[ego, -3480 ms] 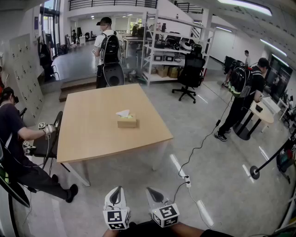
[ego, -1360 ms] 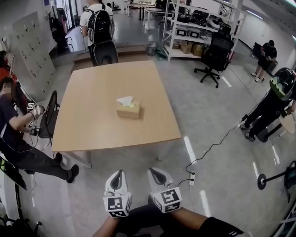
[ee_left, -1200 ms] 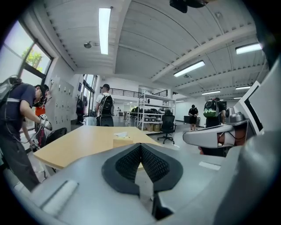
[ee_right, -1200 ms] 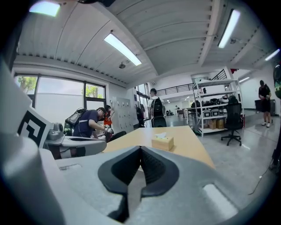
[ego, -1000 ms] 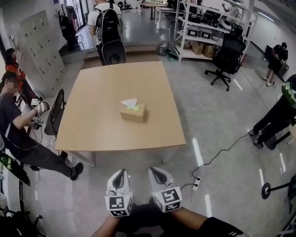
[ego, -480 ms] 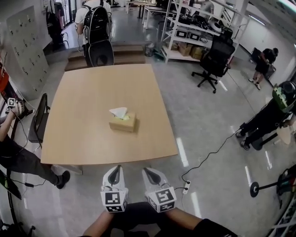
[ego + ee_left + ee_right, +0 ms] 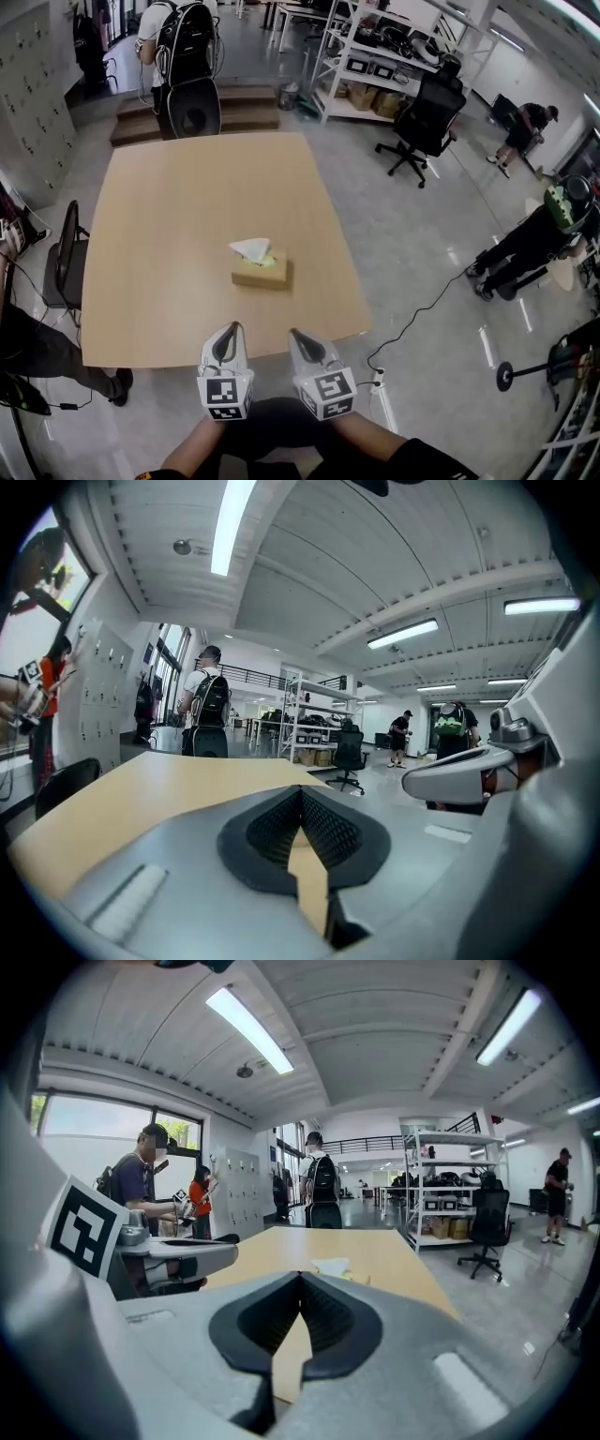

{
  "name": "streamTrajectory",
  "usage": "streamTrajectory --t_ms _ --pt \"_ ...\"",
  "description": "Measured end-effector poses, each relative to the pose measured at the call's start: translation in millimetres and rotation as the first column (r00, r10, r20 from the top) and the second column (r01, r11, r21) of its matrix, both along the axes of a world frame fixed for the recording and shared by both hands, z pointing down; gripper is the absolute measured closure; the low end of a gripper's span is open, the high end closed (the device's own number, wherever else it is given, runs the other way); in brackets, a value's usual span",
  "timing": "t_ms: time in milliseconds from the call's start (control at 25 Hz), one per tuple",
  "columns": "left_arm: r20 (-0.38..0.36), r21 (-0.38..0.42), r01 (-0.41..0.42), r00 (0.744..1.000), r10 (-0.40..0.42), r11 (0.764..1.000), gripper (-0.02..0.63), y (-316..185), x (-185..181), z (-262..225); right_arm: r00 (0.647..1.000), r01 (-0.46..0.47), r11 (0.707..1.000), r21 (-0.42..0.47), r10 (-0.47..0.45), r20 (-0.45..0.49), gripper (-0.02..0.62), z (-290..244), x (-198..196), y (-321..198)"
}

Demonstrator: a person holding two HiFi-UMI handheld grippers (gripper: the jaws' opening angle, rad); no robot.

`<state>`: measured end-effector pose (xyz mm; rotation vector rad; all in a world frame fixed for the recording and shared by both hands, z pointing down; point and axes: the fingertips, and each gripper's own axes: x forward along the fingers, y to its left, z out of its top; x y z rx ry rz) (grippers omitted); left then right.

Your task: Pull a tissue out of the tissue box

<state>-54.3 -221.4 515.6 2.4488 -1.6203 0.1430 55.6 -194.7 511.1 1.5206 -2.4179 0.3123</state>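
A tan tissue box (image 7: 261, 273) with a white tissue (image 7: 250, 247) sticking up from its top sits on the wooden table (image 7: 178, 216), a little nearer than the middle. Both grippers hover at the table's near edge, side by side, short of the box. My left gripper (image 7: 232, 327) is shut with nothing in it, and my right gripper (image 7: 293, 333) likewise. In the right gripper view the shut jaws (image 7: 300, 1277) point at the tissue (image 7: 330, 1266), which peeks just above them. The left gripper view shows shut jaws (image 7: 301, 789) over the tabletop (image 7: 159, 780); the box is hidden there.
A person with a backpack (image 7: 178, 37) and a black chair (image 7: 192, 111) stand at the table's far edge. Another chair (image 7: 66, 267) and a seated person (image 7: 23, 342) are at the left. An office chair (image 7: 422, 117), shelves (image 7: 370, 52) and a floor cable (image 7: 412, 314) are at the right.
Both grippers have moved forward from over the floor to the table's near edge. The tissue box now lies closer. Both stay shut.
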Motion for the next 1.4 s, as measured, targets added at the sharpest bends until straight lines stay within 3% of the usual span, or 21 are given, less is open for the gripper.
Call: streamTrajectory --t_ms 360,480,760,1080,1400 --pt "-0.002 0.001 -0.007 1.000 0.007 1.000 0.588 -47.1 -40.2 0.6 0.998 -0.001 1.000 -0.028 -0.001 -0.070 0.603 8.2 -32.1 -60.0" --pt "-0.014 -0.026 0.002 1.000 -0.003 1.000 0.588 -55.4 -45.2 5.7 0.994 0.030 0.998 -0.060 -0.036 -0.102 0.551 14.2 -37.8 -78.0" --pt "-0.006 -0.081 0.061 0.998 -0.062 0.995 0.558 -92.2 -57.1 21.8 0.980 0.075 0.991 -0.107 -0.093 -0.174 0.497 39.6 -41.2 -141.2" --pt "0.061 -0.124 0.143 0.989 -0.136 0.982 0.558 -128.4 -54.1 50.9 0.955 0.157 0.959 -0.237 -0.208 -0.211 0.450 87.8 -51.2 -200.7" --pt "0.109 -0.184 0.160 0.984 -0.142 0.970 0.560 -144.9 -46.6 68.8 0.919 0.197 0.919 -0.342 -0.294 -0.261 0.414 131.2 -61.0 -228.3"
